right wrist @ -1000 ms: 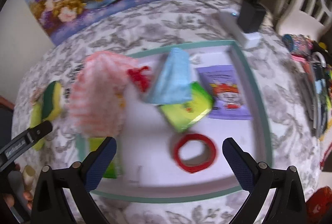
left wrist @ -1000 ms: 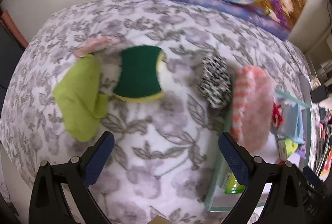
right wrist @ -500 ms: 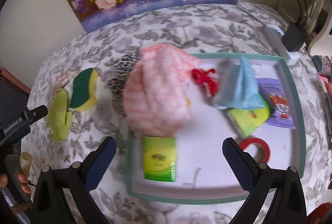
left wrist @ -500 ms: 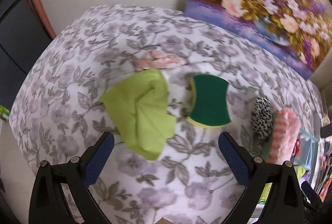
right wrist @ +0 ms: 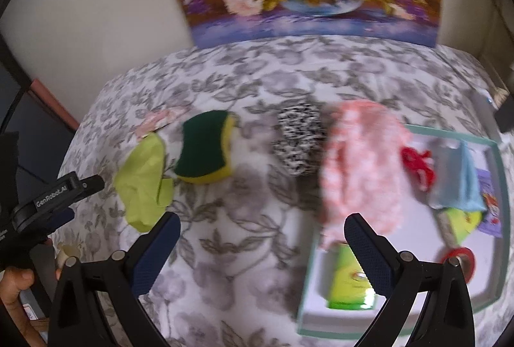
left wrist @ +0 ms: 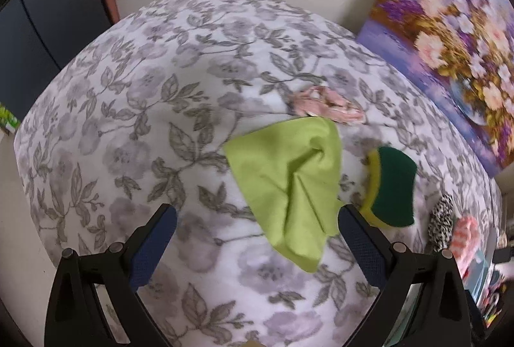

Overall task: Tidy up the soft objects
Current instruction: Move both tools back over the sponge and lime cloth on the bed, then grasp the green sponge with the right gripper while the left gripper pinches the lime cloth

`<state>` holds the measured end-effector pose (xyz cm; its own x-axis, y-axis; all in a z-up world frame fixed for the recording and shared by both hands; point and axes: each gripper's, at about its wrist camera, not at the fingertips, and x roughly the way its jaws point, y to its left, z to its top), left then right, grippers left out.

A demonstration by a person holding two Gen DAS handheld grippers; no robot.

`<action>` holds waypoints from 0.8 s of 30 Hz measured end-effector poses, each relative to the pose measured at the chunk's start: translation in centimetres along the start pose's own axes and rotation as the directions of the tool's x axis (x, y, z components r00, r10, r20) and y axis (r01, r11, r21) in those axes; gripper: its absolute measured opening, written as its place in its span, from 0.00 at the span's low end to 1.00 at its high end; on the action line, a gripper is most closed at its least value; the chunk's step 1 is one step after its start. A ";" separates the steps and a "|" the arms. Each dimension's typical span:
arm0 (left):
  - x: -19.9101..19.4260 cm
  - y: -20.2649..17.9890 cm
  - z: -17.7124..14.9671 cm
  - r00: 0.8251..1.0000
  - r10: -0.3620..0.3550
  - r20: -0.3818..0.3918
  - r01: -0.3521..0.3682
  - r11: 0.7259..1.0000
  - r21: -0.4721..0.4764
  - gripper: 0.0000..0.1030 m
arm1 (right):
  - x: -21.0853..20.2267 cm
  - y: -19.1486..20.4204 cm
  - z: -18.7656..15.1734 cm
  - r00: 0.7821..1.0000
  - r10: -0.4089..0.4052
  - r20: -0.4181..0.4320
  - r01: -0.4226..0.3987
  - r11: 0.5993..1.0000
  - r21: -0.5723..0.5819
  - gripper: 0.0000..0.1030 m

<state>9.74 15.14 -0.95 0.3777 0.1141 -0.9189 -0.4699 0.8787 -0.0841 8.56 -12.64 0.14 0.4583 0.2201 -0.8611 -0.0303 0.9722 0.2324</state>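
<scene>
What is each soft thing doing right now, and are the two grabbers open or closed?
Left gripper: open, empty.
Right gripper: open, empty.
Green cloth: crumpled, on the tablecloth.
Sponge: lying green side up.
Spotted scrunchie: on the tablecloth.
Pink fluffy cloth: draped over the tray edge.

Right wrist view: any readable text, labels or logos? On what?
"GenRobot.AI": white lettering on the black body of the left gripper, at the left edge of the view.
Green packet in the tray: has a print, too blurred to read.
Purple packet at the tray's right side: cartoon graphic, any text unreadable.
Nothing else legible; the left wrist view shows no text.
</scene>
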 end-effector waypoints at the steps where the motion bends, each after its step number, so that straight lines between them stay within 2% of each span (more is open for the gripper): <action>1: 0.3 0.2 0.1 1.000 0.000 -0.001 0.000 1.000 -0.014 0.97 | 0.4 0.3 -0.1 1.000 0.002 -0.004 -0.002 1.000 -0.008 1.00; 7: 2.2 1.1 0.8 1.000 -0.017 0.003 0.017 0.997 -0.081 0.97 | 3.0 2.9 0.3 0.999 0.021 -0.031 -0.023 0.997 -0.074 1.00; 14: 4.2 0.1 1.8 0.998 -0.060 -0.035 0.057 0.995 -0.079 0.97 | 6.1 4.4 1.8 0.998 0.038 -0.040 -0.042 0.995 -0.092 1.00; 24: 7.0 -0.7 2.4 0.994 -0.056 -0.095 0.048 0.995 -0.084 0.97 | 10.3 5.8 3.0 0.998 0.033 -0.053 -0.039 0.992 -0.123 1.00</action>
<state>14.63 16.42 -6.38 0.3259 0.0206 -0.9452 -0.5171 0.8409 -0.1599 15.73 -4.95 -6.01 0.4093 0.2559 -0.8758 -0.1574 0.9653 0.2085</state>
